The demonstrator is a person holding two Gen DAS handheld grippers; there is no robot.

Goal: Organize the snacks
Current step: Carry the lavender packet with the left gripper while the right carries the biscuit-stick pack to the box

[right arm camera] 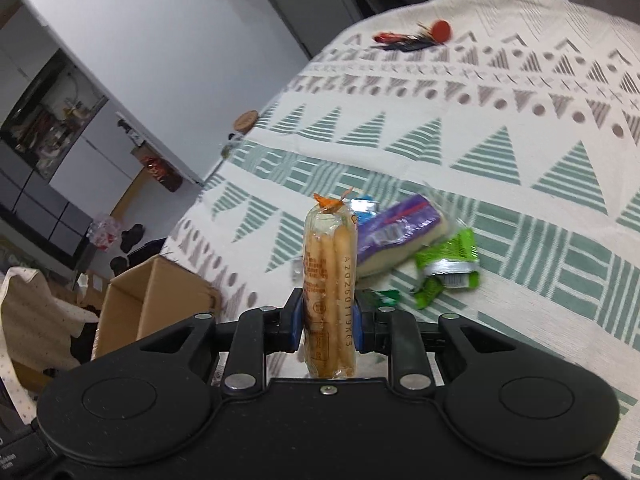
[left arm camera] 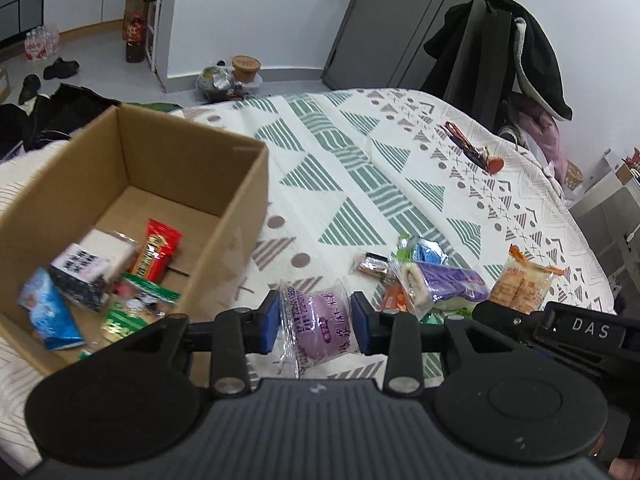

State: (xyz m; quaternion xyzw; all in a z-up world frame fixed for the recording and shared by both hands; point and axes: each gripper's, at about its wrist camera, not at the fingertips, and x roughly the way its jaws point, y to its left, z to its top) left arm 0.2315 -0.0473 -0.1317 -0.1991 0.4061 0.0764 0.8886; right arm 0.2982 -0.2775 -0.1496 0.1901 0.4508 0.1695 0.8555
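Here's the left gripper (left arm camera: 316, 322), both blue pads pressed against a round purple pastry (left arm camera: 323, 326) in a clear wrapper, so it is clamped firmly on that snack and holding it up above the patterned bedspread (left arm camera: 352, 168), just right of the cardboard box (left arm camera: 236, 216). The box sits open at the left side of the bed, and there are already packets down in it: a red one (left arm camera: 158, 254), a white-and-black block (left arm camera: 90, 270), a blue pouch (left arm camera: 48, 310) and some green wrappers (left arm camera: 140, 304). Over on the right, the right gripper (right arm camera: 329, 320) is squeezed onto an orange-tied pack of long golden biscuits (right arm camera: 330, 280), standing upright between its fingers and lifted off the cover. In the left wrist view that same pack (left arm camera: 520, 282) shows at the edge of the loose pile, with the right gripper's black body (left arm camera: 560, 326) just below it. Still lying on the spread is a small heap: a purple-wrapped roll cake (right arm camera: 400, 236), a crumpled green packet (right arm camera: 448, 268), a blue-and-white pouch (right arm camera: 362, 204) peeking out behind the biscuits, and a silver-brown bar (left arm camera: 372, 264). Farther up the bed, well apart from the snacks, lies a bunch of red and dark items with a round red tag (right arm camera: 420, 38).
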